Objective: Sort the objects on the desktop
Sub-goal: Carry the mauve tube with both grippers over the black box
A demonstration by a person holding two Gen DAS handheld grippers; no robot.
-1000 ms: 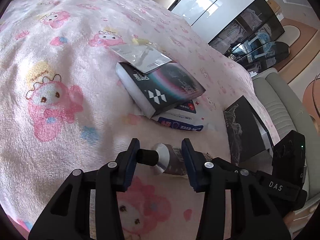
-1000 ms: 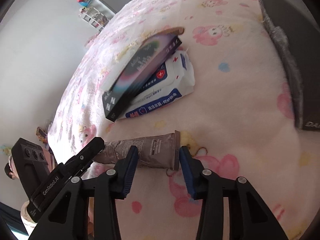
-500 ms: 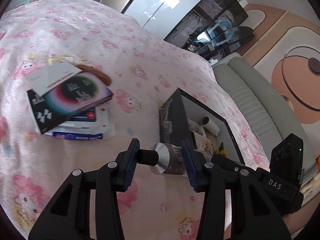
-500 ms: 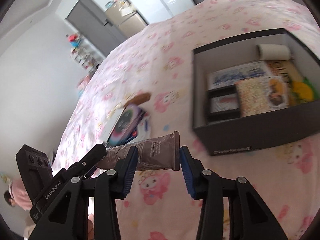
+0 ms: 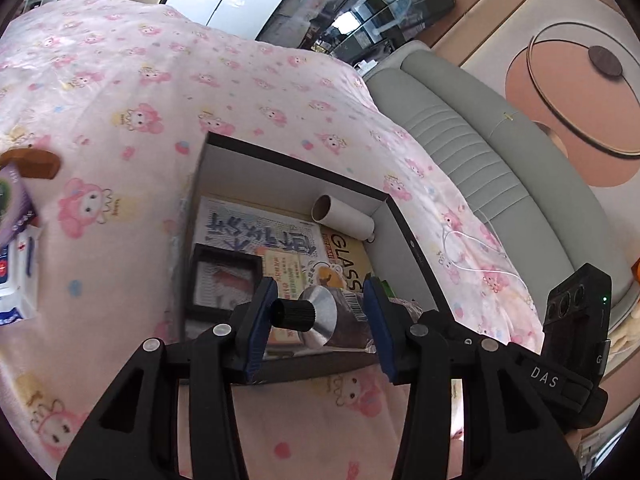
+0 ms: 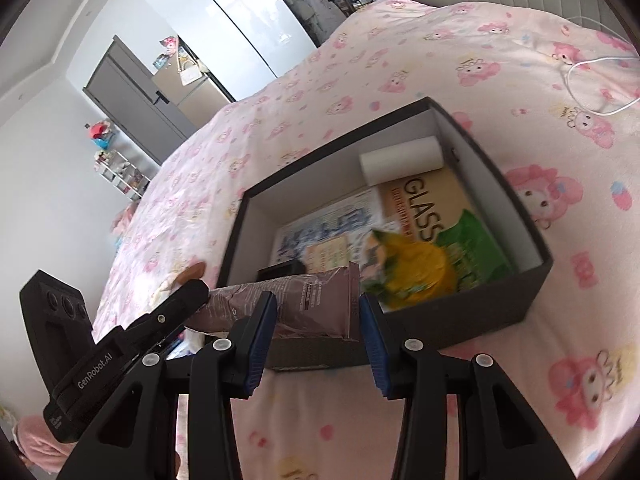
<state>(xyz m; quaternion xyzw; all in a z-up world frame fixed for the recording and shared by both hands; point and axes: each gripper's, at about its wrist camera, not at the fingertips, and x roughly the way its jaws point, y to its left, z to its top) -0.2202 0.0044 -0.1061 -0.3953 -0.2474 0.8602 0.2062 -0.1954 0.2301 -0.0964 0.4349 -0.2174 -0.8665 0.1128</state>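
Hanging above the near wall of the dark storage box (image 6: 496,304), the brown cosmetic tube (image 6: 316,300) is being carried by both grippers. The left gripper (image 5: 318,316) is pinching its black-capped end, while the right gripper (image 6: 318,314) is pinching its crimped tail. A paper roll (image 6: 400,160), booklets and a green-yellow packet (image 6: 440,260) are lying inside the box on the pink cartoon blanket (image 6: 560,360).
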